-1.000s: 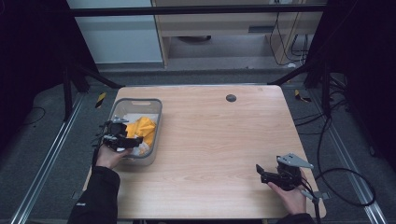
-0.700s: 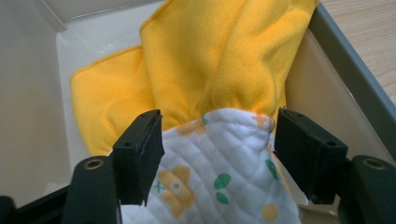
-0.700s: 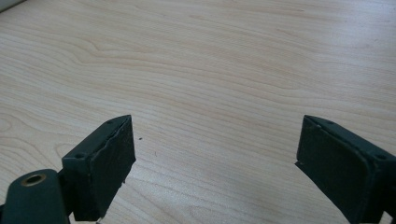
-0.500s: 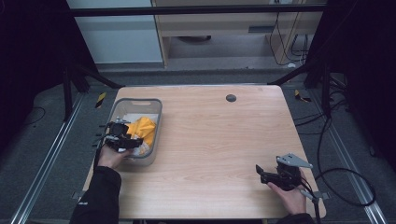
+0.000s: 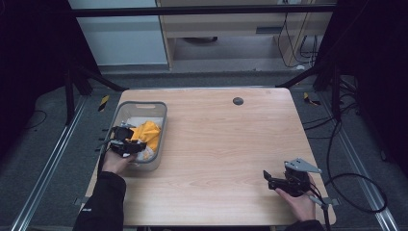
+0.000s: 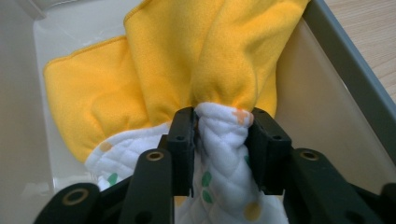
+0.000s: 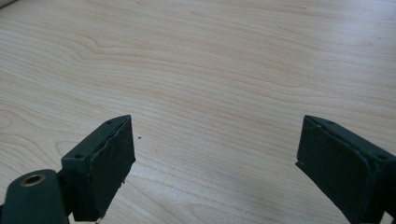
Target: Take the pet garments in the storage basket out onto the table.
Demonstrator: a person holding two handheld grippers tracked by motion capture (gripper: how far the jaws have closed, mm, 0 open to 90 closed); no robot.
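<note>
- The left gripper [image 6: 223, 149] has its jaws pinched together on a fold of white quilted cloth [image 6: 223, 140] dotted green and orange.
- A yellow cloth [image 6: 187, 60] lies over and just beyond that fold, touching it, bunched up against the jaw tips.
- Both cloths sit inside a grey bin [image 5: 161, 126] at the left side of the wooden table [image 5: 226, 144]; the left gripper [image 5: 126, 143] reaches in over the bin's near end.
- The person's left hand [image 5: 114, 161] sits at the bin's near-left corner, dark sleeve trailing toward the table's near edge.
- The right gripper [image 7: 215, 163] has its jaws spread wide, holding nothing, over bare wood.
- In the high view the right gripper [image 5: 284, 180] is at the near right corner, held by the right hand [image 5: 298, 199], well apart from the bin.
</note>
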